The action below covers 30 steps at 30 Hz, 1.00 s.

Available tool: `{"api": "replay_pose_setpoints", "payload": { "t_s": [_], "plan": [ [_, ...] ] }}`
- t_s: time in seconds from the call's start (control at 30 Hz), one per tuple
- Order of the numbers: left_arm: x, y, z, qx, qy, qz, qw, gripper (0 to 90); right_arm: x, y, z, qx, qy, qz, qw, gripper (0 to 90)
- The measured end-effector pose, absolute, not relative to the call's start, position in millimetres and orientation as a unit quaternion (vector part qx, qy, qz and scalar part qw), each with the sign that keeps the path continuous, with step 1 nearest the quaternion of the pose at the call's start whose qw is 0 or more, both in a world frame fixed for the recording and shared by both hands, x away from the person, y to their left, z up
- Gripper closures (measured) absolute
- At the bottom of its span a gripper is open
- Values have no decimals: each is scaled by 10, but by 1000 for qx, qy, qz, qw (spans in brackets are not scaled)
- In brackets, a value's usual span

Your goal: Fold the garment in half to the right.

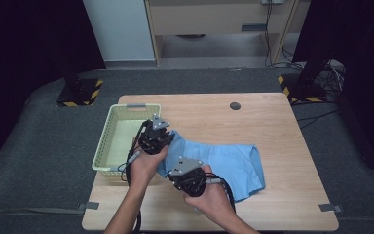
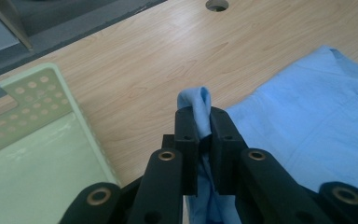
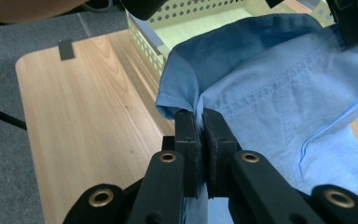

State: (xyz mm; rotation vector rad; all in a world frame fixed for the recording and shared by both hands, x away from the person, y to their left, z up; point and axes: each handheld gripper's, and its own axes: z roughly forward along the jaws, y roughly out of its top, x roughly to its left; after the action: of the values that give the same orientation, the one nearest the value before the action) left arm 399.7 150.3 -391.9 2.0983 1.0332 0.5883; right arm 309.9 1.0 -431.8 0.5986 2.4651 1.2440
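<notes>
Left tool (image 2: 199, 122) clamped on blue shirt (image 2: 307, 121) fold, right tool (image 3: 198, 125) pinching its edge

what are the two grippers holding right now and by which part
Both hold the blue shirt. The left gripper is shut on a pinched fold of its edge near the basket; the right gripper is shut on the edge beside the collar.

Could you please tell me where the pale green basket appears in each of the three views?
High view: basket left of centre, beside the left gripper.
Left gripper view: lower left.
Right gripper view: top centre, behind the blue shirt.
Shared landmark: the shirt.
</notes>
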Motion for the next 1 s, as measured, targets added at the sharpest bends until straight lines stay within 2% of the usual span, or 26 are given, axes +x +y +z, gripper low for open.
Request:
{"api": "replay_pose_setpoints", "payload": {
  "t_s": [0.17,0.43,0.83,1.0],
  "plan": [
    [3968,1546,-3871,810,404,228,357,830,3087,14,-4274,205,861,439,154,860],
    [3964,1348,-3810,815,386,242,357,827,3068,-130,-4186,205,861,436,162,861],
    [3902,1534,-3761,811,394,242,359,824,3045,75,-4178,193,863,440,157,861],
    [3922,1464,-3746,811,390,235,367,821,3045,-41,-4149,198,859,447,151,861]
  ]
}}
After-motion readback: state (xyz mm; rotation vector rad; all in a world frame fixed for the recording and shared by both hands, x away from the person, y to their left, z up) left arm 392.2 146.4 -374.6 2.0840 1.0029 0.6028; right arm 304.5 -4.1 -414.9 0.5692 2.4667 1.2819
